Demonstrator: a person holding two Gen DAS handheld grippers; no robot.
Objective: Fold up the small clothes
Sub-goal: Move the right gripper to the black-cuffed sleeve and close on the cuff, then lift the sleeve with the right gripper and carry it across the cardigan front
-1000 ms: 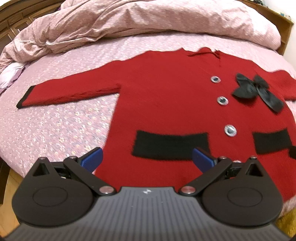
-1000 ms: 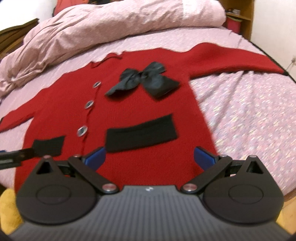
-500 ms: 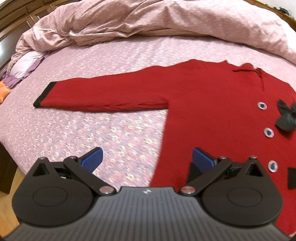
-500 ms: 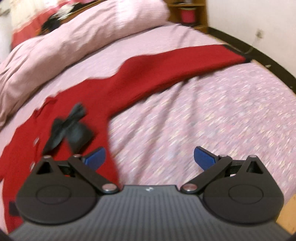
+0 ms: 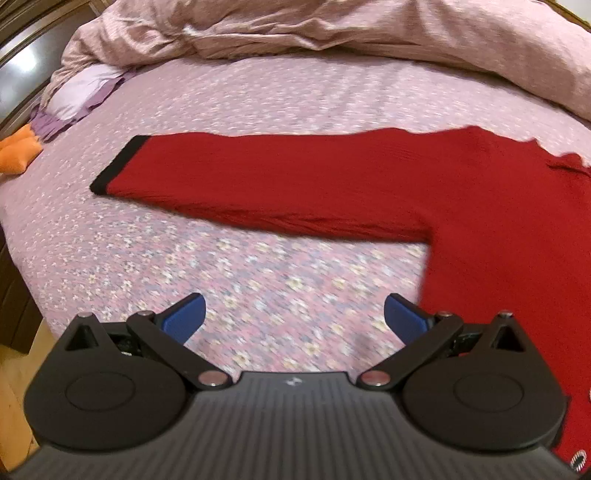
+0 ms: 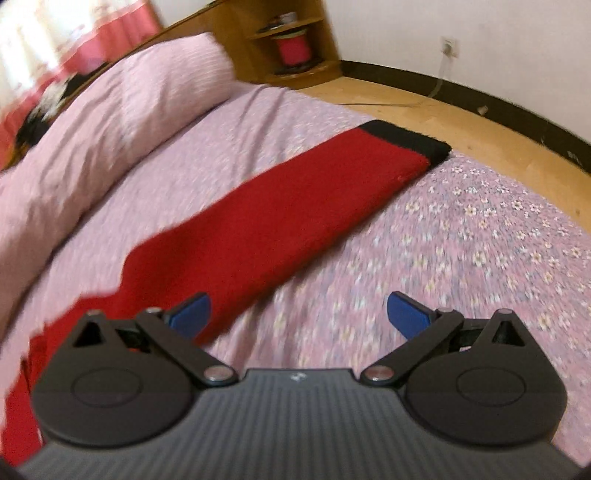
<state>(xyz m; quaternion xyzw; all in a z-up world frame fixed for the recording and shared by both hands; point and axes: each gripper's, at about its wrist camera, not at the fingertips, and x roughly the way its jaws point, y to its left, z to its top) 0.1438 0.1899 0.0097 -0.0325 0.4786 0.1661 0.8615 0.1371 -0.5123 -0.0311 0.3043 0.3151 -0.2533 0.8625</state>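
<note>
A small red knit cardigan point(image 5: 498, 206) with black cuffs lies flat on the pink flowered bed sheet point(image 5: 184, 266). Its one sleeve point(image 5: 280, 184) stretches left to a black cuff point(image 5: 118, 162) in the left wrist view. My left gripper point(image 5: 293, 315) hovers open over bare sheet below that sleeve, nothing between its blue fingertips. In the right wrist view the other sleeve point(image 6: 295, 218) runs up right to its black cuff point(image 6: 406, 138) near the bed's edge. My right gripper point(image 6: 297, 312) is open, its left fingertip over the sleeve's near part.
A rumpled pink duvet point(image 5: 332, 26) lies across the far side of the bed. A lilac cloth point(image 5: 77, 92) and something orange point(image 5: 18, 151) sit at the far left. Wooden floor point(image 6: 461, 122), a corner shelf point(image 6: 291, 51) and a wall socket point(image 6: 448, 46) lie beyond the right edge.
Both grippers have swung outward from the cardigan's body: the left now faces the left sleeve, the right faces the right sleeve and its cuff. Both stay open.
</note>
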